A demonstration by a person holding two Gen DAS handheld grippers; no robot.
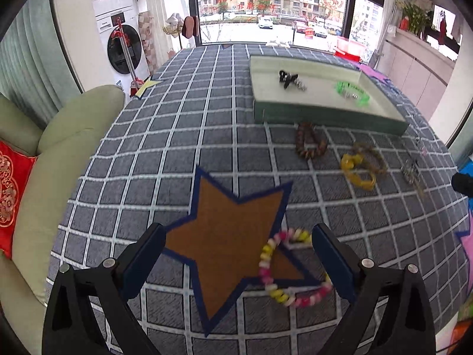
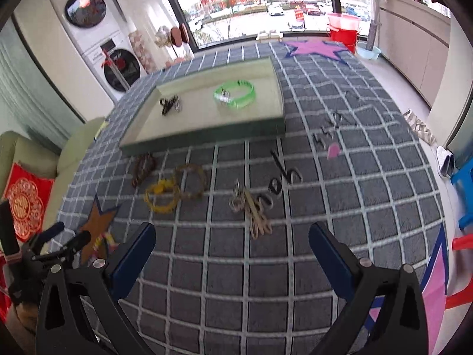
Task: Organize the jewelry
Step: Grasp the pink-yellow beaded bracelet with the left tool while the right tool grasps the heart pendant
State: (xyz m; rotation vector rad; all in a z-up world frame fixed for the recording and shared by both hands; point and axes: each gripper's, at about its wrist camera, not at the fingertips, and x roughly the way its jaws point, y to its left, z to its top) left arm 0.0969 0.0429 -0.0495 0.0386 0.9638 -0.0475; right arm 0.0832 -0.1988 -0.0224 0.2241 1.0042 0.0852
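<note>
A green tray holds a green bracelet and a black clip. In front of it on the checked cloth lie a brown bead bracelet, a yellow bracelet, a tan braided bracelet and metal and beige hair clips. My left gripper is open above a brown star patch, with a pink-yellow-white bead bracelet beside its right finger. My right gripper is open and empty above bare cloth.
A black hair clip, small dark pins and a pink piece lie right of the tray. A pale sofa with a red cushion borders the left. The left gripper shows in the right wrist view.
</note>
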